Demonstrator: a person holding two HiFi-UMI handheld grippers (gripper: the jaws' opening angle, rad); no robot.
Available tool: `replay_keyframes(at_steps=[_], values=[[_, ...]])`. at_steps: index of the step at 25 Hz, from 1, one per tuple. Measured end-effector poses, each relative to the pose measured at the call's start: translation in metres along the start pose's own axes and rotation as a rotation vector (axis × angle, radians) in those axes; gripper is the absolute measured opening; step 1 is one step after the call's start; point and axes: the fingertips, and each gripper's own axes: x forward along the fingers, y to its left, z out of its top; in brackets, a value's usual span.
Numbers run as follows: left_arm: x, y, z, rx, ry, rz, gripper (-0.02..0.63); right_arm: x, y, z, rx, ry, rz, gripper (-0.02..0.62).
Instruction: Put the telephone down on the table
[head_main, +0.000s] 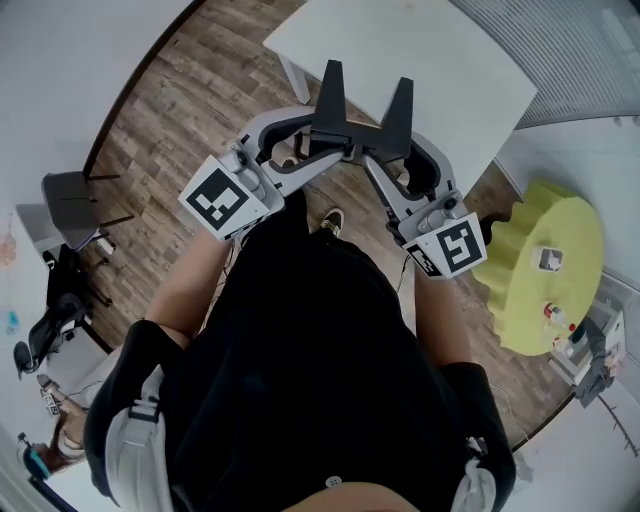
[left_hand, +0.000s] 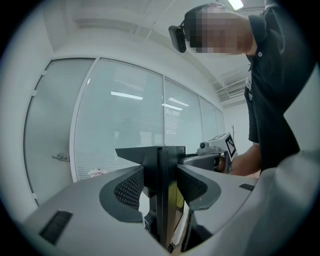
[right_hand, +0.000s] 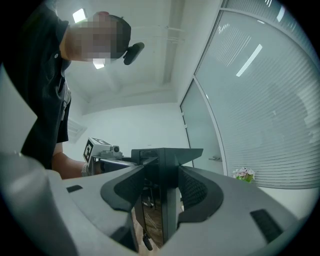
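Observation:
The black telephone (head_main: 350, 128) hangs in the air between my two grippers, in front of the person's body, with two upright black parts pointing at the white table (head_main: 400, 50). The left gripper (head_main: 305, 158) clamps it from the left and the right gripper (head_main: 400, 165) from the right. In the left gripper view a black edge of the telephone (left_hand: 161, 160) stands pinched between the left gripper's (left_hand: 160, 192) grey pads. The right gripper view shows the same: the telephone (right_hand: 165, 165) is held in the right gripper (right_hand: 162, 195). The telephone is just short of the table's near edge.
A yellow wavy-edged round table (head_main: 555, 290) with small items stands at the right. A grey chair (head_main: 70, 195) is at the left on the wooden floor (head_main: 190, 100). A glass wall with blinds (left_hand: 125, 125) lies beyond the table.

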Motion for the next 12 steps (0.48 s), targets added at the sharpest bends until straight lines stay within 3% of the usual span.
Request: replay_keyframes(at_steps=[12], values=[[0.079, 0.073, -0.003, 0.009, 0.010, -0.211, 0.212, 0.030, -0.092, -0.001, 0.002, 0.007, -0.205, 0.225]])
